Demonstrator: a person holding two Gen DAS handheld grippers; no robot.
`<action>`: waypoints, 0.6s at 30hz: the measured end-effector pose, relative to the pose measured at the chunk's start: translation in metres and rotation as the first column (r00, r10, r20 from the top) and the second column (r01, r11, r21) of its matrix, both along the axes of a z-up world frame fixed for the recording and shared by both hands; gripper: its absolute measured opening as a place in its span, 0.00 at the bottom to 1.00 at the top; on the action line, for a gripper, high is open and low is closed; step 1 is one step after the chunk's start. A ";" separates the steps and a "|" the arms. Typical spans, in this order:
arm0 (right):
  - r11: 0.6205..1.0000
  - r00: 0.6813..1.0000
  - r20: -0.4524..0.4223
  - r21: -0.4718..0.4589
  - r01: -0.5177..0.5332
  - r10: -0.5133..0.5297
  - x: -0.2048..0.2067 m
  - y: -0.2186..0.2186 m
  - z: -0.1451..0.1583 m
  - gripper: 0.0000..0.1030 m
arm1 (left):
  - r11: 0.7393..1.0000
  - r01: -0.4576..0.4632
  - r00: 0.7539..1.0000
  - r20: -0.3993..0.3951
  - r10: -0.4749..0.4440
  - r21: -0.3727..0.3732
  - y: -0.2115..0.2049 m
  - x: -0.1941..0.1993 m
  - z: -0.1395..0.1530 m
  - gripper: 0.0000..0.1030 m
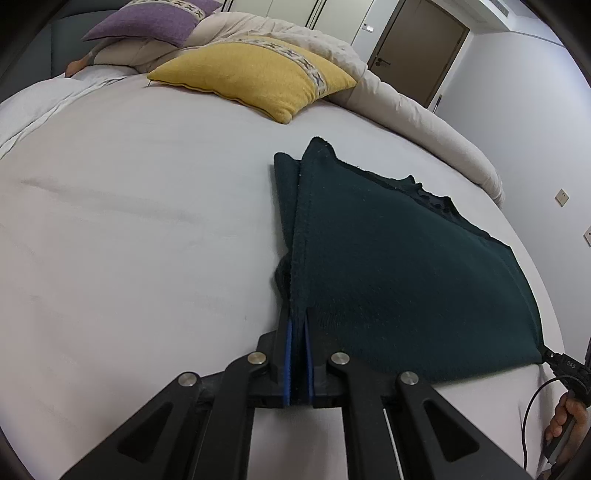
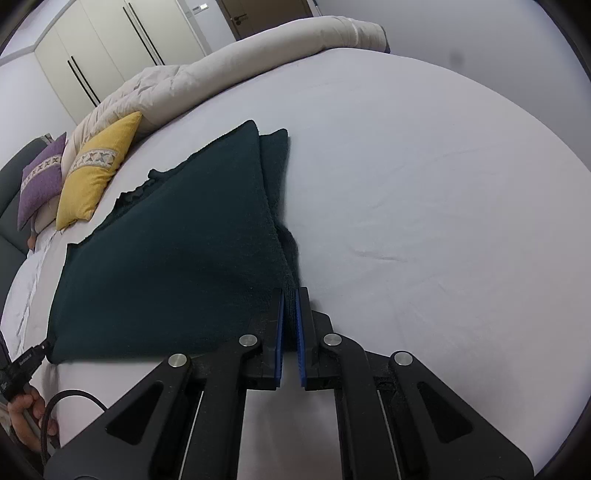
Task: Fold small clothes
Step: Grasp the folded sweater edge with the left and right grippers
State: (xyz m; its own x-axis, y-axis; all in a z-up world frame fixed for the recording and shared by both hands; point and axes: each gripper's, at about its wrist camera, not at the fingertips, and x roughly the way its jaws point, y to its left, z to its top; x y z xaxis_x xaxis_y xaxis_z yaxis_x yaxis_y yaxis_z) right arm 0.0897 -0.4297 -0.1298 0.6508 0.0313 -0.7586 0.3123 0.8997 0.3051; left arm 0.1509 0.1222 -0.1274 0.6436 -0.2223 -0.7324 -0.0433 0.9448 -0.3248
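A dark green knitted garment [image 1: 399, 266] lies on the white bed sheet [image 1: 147, 240], with its near part lifted and stretched taut between both grippers. My left gripper [image 1: 297, 325] is shut on the garment's near left corner. My right gripper [image 2: 290, 299] is shut on its near right corner, where the garment [image 2: 177, 258] spreads to the left. A folded layer shows under the top edge in both views. The right gripper's tip [image 1: 554, 358] appears at the far right of the left wrist view, and the left gripper's tip [image 2: 37, 354] at the far left of the right wrist view.
A yellow cushion [image 1: 255, 74] and a purple cushion [image 1: 147, 22] lie at the head of the bed, by a rolled beige duvet [image 1: 406, 99] along the far side. Wardrobe doors [image 2: 103, 48] and a brown door [image 1: 421, 44] stand beyond. The sheet [image 2: 443, 203] spreads to the right.
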 end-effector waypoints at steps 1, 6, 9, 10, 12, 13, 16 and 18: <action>1.000 1.000 -0.005 0.004 0.000 0.000 0.000 -0.001 -0.003 0.04 | 1.000 0.001 1.000 0.000 -0.001 0.001 0.000 -0.001 -0.001 0.06; 1.000 1.000 -0.014 0.000 0.002 -0.002 0.001 -0.003 -0.004 0.04 | 1.000 -0.002 1.000 0.002 0.002 0.001 0.001 -0.002 -0.002 0.06; 1.000 1.000 -0.011 0.000 0.006 -0.006 0.001 -0.002 -0.003 0.04 | 1.000 -0.002 1.000 0.006 0.002 0.009 -0.001 -0.007 -0.002 0.06; 1.000 1.000 -0.010 0.002 0.007 -0.007 0.001 -0.003 -0.004 0.04 | 1.000 -0.002 1.000 0.007 0.002 0.010 -0.002 -0.008 -0.003 0.06; 1.000 1.000 -0.013 0.004 0.007 -0.007 0.002 -0.003 -0.005 0.05 | 1.000 -0.007 1.000 0.002 0.007 0.011 -0.001 -0.007 -0.003 0.08; 1.000 1.000 -0.016 0.003 0.009 -0.009 0.003 -0.003 -0.005 0.06 | 1.000 -0.015 1.000 -0.004 0.015 0.014 0.000 -0.006 -0.003 0.12; 0.999 0.998 -0.046 0.000 0.037 -0.037 -0.001 -0.004 0.003 0.20 | 0.998 -0.056 0.998 0.002 0.056 0.006 0.008 -0.006 0.008 0.25; 0.996 0.996 -0.033 -0.021 0.085 -0.085 -0.008 -0.007 0.016 0.32 | 0.997 -0.081 0.996 0.038 0.081 0.011 0.013 -0.007 0.020 0.28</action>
